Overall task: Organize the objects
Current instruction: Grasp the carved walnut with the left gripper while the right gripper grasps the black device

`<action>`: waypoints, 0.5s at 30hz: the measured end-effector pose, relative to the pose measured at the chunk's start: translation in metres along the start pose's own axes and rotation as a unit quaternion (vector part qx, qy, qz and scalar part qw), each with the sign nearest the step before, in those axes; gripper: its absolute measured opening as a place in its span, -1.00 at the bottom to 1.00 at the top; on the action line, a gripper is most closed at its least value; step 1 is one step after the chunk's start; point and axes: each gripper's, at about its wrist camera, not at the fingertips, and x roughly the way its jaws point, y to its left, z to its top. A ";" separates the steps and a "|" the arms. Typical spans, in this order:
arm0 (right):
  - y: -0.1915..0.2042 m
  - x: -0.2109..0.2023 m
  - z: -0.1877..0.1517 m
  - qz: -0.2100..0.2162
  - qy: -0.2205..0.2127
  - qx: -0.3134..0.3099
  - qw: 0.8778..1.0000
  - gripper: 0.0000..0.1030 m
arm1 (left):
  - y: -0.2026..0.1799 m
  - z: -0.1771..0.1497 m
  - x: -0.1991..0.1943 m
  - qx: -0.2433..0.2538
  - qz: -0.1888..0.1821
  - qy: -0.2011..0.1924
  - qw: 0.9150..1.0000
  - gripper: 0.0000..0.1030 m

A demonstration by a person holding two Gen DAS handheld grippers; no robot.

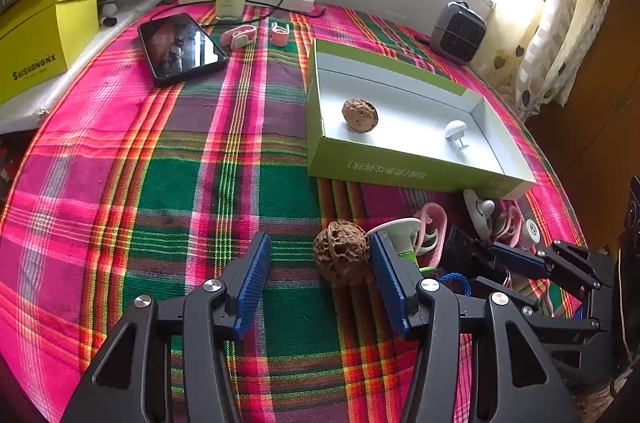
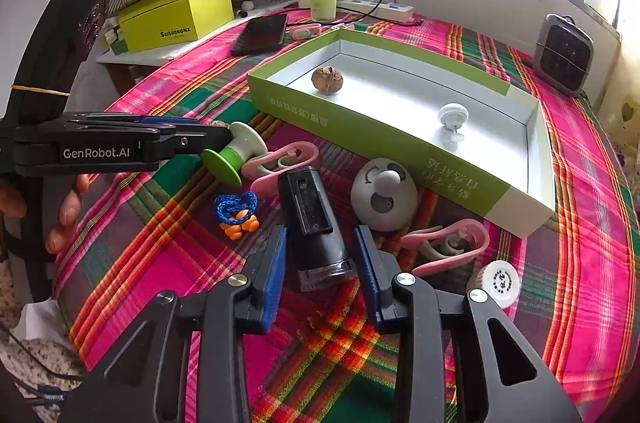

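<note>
Your right hand-held gripper (image 2: 320, 263) points down at a black cylindrical device (image 2: 314, 223) lying on the plaid cloth of the counter (image 1: 120, 151). Its blue pads (image 2: 276, 263) flank the device's lower, clear-capped end at a narrow spread; whether they already press on it, the view does not settle. The device looks rigid, smooth and fairly solid, so it may slip; a hold across the black barrel above the clear cap looks safest.

Your left hand-held gripper (image 1: 316, 275) stands wide and holds nothing. A wrinkled walnut (image 1: 341, 251) sits between its pads, close against the right one. It looks hard, light and round, likely to roll; close squarely across its middle.

The open green box (image 2: 360, 139) lies just beyond, already holding another walnut (image 2: 327, 80) and a white suction hook (image 2: 453, 117). Pink clips (image 2: 448, 247), blue-corded earplugs (image 2: 238, 215) and a grey round hook (image 2: 384, 193) remain outside.
</note>
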 end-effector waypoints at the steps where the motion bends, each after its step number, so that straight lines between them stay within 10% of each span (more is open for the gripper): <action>1: 0.000 -0.001 -0.001 0.000 0.000 0.002 1.000 -0.38 | 0.000 0.000 0.000 0.000 -0.001 0.000 1.000 -0.01; 15: 0.002 -0.011 -0.012 -0.004 0.005 0.021 1.000 -0.45 | 0.010 0.000 -0.006 -0.008 0.005 -0.010 1.000 -0.17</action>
